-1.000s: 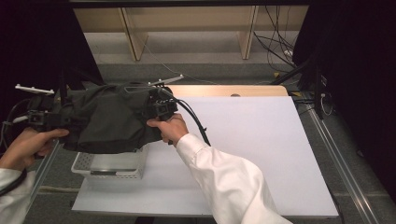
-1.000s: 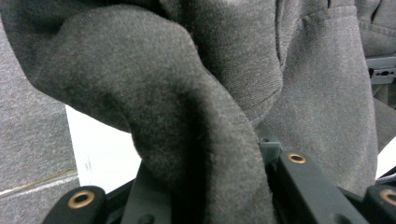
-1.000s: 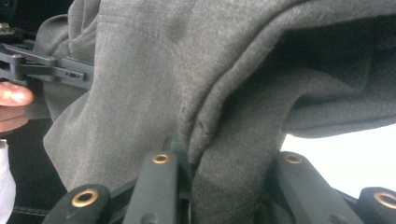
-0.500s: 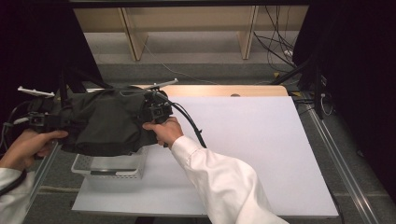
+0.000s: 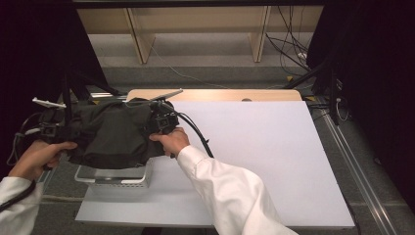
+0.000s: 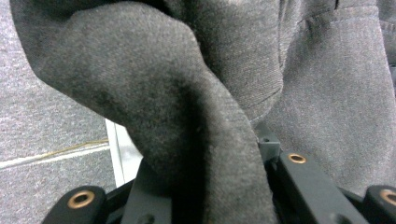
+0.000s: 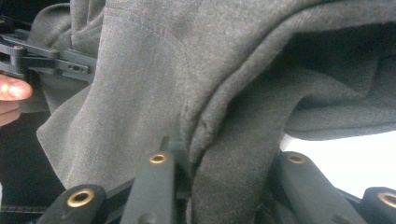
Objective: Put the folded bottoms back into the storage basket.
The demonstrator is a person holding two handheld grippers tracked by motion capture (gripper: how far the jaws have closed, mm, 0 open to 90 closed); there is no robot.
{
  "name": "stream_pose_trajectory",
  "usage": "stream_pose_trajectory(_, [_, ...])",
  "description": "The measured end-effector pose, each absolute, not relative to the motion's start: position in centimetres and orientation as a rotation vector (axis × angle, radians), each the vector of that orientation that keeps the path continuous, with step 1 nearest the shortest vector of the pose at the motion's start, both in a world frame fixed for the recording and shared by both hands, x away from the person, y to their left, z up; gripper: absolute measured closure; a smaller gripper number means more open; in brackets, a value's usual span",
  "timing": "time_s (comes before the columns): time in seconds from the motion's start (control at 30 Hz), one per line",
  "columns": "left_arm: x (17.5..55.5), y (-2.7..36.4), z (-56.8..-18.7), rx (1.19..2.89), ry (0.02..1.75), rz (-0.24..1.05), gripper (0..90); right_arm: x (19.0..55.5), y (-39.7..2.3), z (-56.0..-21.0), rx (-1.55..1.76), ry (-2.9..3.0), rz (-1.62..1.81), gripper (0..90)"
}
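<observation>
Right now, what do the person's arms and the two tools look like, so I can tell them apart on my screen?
Both arms wear white sleeves. Each hand carries a black tool: the left tool has a pale flat plate on top, the right tool a thin grey plate and a thick black cable trailing toward the sleeve. Up close, the black jaws have brass-coloured rivets.

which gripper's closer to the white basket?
Left. The left gripper holds the dark grey garment near the white basket's left end; the right gripper is up past its right end.
</observation>
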State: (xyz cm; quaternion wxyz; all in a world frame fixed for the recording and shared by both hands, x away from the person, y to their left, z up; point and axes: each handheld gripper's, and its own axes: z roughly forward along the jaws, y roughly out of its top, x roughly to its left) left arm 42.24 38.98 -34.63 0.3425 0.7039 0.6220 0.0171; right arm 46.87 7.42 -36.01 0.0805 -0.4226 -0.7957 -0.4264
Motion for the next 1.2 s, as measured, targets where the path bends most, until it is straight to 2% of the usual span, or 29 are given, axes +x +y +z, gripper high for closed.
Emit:
stream_pose_trajectory(0.4, [43.4,38.2,-36.4,1.887,1.679,0.08,68.4,47.4,7.8,-37.6,-1.295,-2.389,-1.196,66.7])
stream_pose_trajectory(0.9, [44.0,37.3,-37.8,1.975,1.754,0.168,68.5,48.1,7.4,-38.7,-1.305,-2.351,-1.148,57.2])
stream_pose_trajectory(1.2, [44.7,35.7,-40.1,2.031,1.78,0.154,68.5,47.9,7.5,-38.7,-1.307,-2.385,-1.137,67.9])
